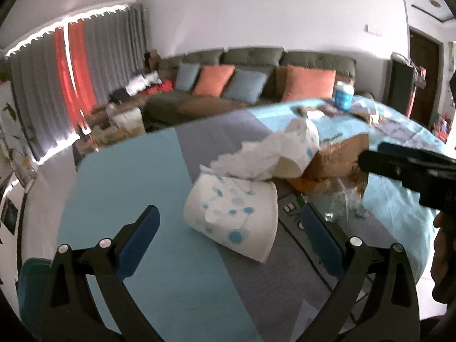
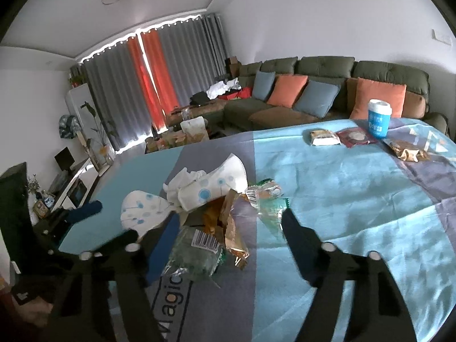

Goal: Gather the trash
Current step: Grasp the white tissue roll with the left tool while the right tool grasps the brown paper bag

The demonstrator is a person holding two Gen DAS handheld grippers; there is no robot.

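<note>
Living room, green sofa [image 2: 327,74] behind the cloth-covered desk [image 2: 356,188]. Trash pile [image 2: 216,216] strings out from the left gripper [image 1: 228,222] toward the sofa. Right gripper [image 2: 228,228] straddles it; both grippers' fingers spread, holding nothing.

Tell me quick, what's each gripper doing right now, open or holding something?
Left gripper: open, holding nothing, aimed at the tissue pack.
Right gripper: open, holding nothing, over the wrappers.

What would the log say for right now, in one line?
task: collect trash | left gripper: open, before white dotted wrapper | right gripper: open over wrapper pile | held: nothing | blue cup: far side
</note>
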